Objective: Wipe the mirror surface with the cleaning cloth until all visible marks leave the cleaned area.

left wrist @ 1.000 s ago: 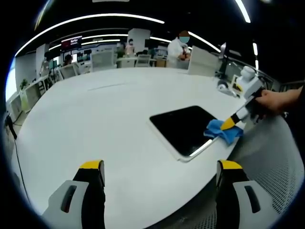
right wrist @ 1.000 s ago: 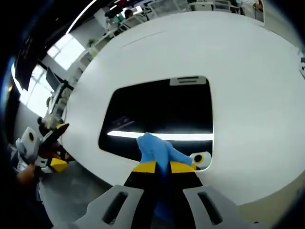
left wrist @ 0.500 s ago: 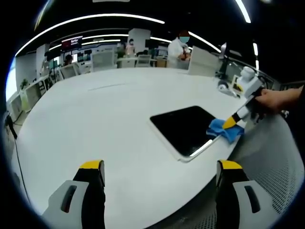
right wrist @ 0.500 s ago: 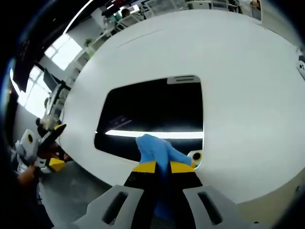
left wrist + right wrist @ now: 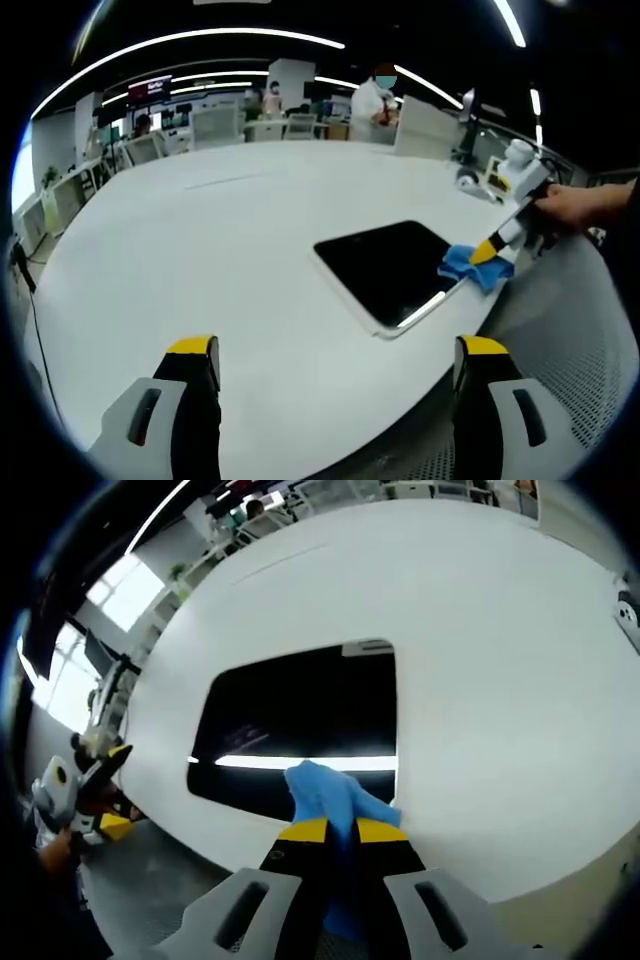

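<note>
A dark rectangular mirror (image 5: 385,265) with a white frame lies flat on the white table (image 5: 200,240), near its right edge. In the left gripper view, my right gripper (image 5: 484,254) holds a blue cleaning cloth (image 5: 468,267) pressed on the mirror's right corner, with a person's hand behind it. My left gripper (image 5: 335,352) hangs open over the table's near edge, well short of the mirror. In the right gripper view, my right gripper (image 5: 340,829) is shut on the blue cloth (image 5: 325,790), which rests on the mirror (image 5: 300,715) at its near right corner.
Past the table's far rim there are desks, chairs (image 5: 215,125) and monitors, and a person in white (image 5: 375,100) among them. A small white device (image 5: 468,180) sits at the table's right edge. My left gripper (image 5: 85,785) shows low at the left in the right gripper view.
My right gripper has slid the cloth rightward along the mirror's near edge to its corner, covering the round spot there. The left gripper has not moved.
</note>
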Action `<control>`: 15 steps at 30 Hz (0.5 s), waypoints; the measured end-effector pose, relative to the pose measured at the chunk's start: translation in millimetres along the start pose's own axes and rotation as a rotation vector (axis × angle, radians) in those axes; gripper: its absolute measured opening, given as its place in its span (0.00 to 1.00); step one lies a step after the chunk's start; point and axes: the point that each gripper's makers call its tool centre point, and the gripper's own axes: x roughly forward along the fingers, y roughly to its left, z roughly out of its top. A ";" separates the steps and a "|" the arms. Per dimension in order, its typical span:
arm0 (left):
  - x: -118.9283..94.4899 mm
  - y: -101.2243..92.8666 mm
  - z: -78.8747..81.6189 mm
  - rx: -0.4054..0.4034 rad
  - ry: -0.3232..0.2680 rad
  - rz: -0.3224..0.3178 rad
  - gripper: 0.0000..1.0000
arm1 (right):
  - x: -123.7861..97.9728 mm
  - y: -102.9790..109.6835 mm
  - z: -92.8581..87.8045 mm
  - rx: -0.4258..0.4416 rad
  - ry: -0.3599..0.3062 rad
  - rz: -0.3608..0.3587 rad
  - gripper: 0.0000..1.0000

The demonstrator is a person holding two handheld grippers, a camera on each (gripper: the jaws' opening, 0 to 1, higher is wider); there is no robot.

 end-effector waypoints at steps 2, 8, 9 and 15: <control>0.0 -0.1 -0.1 0.000 0.001 -0.001 0.97 | -1.4 -1.7 -0.8 0.003 -0.002 -0.003 0.04; 0.5 -0.2 -0.4 0.003 0.003 -0.002 0.97 | -4.1 -8.1 -0.3 0.007 -0.011 -0.023 0.04; 0.5 -0.4 -0.5 0.003 0.003 -0.003 0.97 | -4.4 -8.5 -0.5 0.007 -0.012 -0.023 0.04; 0.1 -1.0 -0.3 0.007 0.004 -0.004 0.97 | -4.5 -9.7 -0.4 0.008 -0.014 -0.027 0.04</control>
